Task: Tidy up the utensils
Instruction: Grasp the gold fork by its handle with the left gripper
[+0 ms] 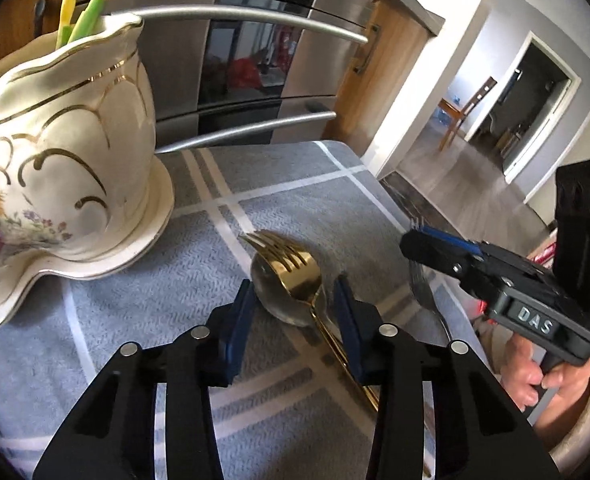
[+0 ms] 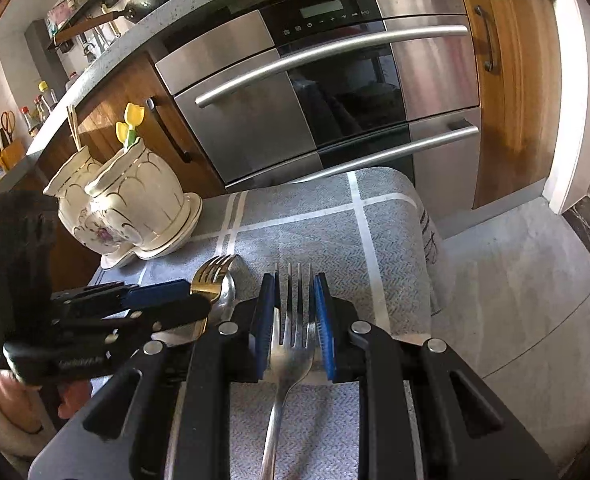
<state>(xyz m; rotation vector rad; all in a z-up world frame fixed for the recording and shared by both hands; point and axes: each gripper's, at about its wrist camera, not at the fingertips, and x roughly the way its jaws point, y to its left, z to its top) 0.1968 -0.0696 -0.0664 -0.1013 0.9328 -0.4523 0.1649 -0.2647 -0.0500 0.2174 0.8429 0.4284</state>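
Left claw (image 1: 295, 300) low over the grey checked cloth (image 1: 279, 200) on the bench, jaws partly apart and straddling a gold fork (image 1: 291, 256) stacked on a silver spoon (image 1: 279, 292); pads not pressing either. Right claw (image 2: 293, 320) narrow, clamped on a silver fork (image 2: 293, 344) at its neck, tines pointing ahead between the pads. Cream floral vase (image 1: 63, 160) stands just beyond, left.

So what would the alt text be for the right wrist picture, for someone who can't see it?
Two black fingers with blue pads clamp a silver fork above a grey checked cloth. To the left, the other gripper reaches a gold fork lying on a spoon, near a cream vase before a steel oven.
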